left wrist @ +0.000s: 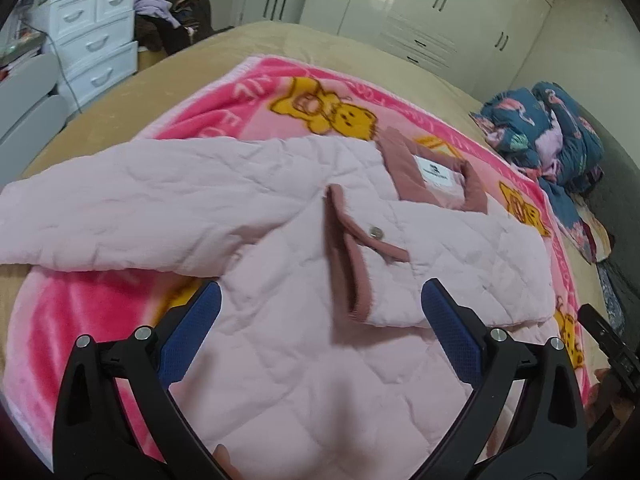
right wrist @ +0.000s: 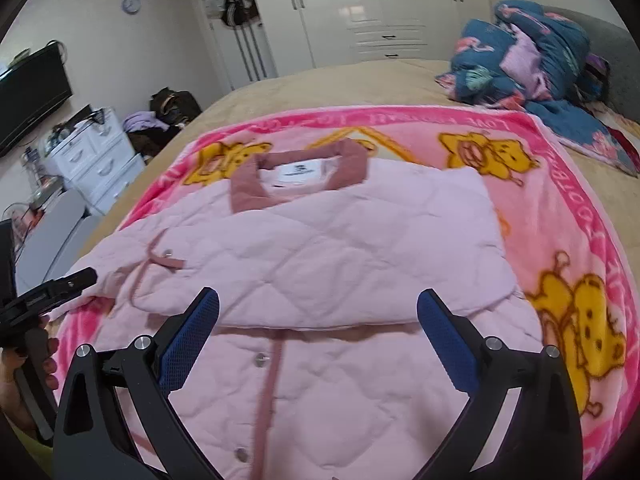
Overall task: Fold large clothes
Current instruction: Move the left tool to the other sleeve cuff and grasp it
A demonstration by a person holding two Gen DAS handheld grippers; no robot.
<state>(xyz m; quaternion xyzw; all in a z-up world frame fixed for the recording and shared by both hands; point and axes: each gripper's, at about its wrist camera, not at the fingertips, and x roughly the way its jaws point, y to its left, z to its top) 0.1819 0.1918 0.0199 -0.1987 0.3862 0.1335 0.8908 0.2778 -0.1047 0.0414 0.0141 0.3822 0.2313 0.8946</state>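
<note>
A pale pink quilted jacket [left wrist: 280, 216] with a dusty-rose collar [left wrist: 404, 168] lies on a pink bear-print blanket [left wrist: 248, 92]. One sleeve is folded across its chest, the cuff with a snap [left wrist: 375, 232] near the middle. My left gripper [left wrist: 320, 300] hangs open above the jacket, nothing between its blue pads [left wrist: 192, 336]. In the right wrist view the same jacket [right wrist: 340, 248] shows its collar [right wrist: 296, 176] and button placket. My right gripper [right wrist: 318, 308] is open above the folded sleeve edge, holding nothing. The left gripper [right wrist: 60, 284] appears at that view's left edge, held by a hand.
The blanket [right wrist: 560, 216] covers a tan bed [right wrist: 360, 80]. A bundled blue floral quilt [right wrist: 532, 52] lies at the bed's far right. White drawers [left wrist: 96, 40], a clothes pile [left wrist: 176, 12], wardrobes [right wrist: 380, 8] and a television [right wrist: 32, 92] stand beyond the bed.
</note>
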